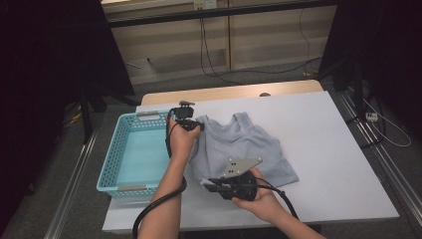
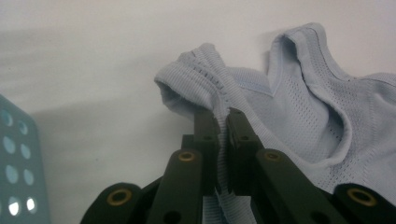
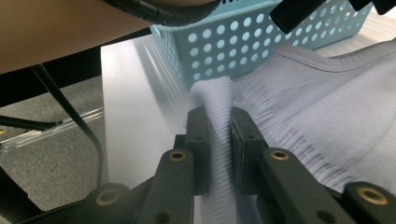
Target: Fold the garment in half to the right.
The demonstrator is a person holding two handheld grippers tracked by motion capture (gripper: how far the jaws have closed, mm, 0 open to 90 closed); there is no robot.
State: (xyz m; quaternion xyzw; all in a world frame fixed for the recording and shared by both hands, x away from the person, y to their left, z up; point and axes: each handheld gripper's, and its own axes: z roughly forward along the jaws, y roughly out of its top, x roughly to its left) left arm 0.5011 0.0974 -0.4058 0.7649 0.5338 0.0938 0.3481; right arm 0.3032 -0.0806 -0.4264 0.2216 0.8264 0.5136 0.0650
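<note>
Both tongs are biting cloth: from the high view we see the left gripper (image 1: pixel 188 124) clamped on a shoulder strap of the pale blue ribbed sleeveless vest (image 1: pixel 249 149), and the right gripper (image 1: pixel 211 185) pinching the vest's bottom hem corner nearest us. The vest lies spread on the white table top (image 1: pixel 328 149), just right of the light blue perforated plastic basket (image 1: pixel 112 164), which sits at the table's left edge. Our left hand (image 1: pixel 181 142) reaches in beside the basket's right wall, our right hand (image 1: pixel 261 196) sits low near the front edge. Over to the left gripper view: the left gripper (image 2: pixel 223 114) has its two black jaws pressed together on a ribbed strap that bunches up above the tips, with the rest of the vest (image 2: pixel 322 107) running off to the right and a corner of the basket (image 2: pixel 18 172) at lower left. And the right gripper view: the right gripper (image 3: pixel 219 112) squeezes a fold of the ribbed hem between its jaws, the vest (image 3: pixel 336 107) stretching away right, the basket (image 3: pixel 233 42) just behind it.
</note>
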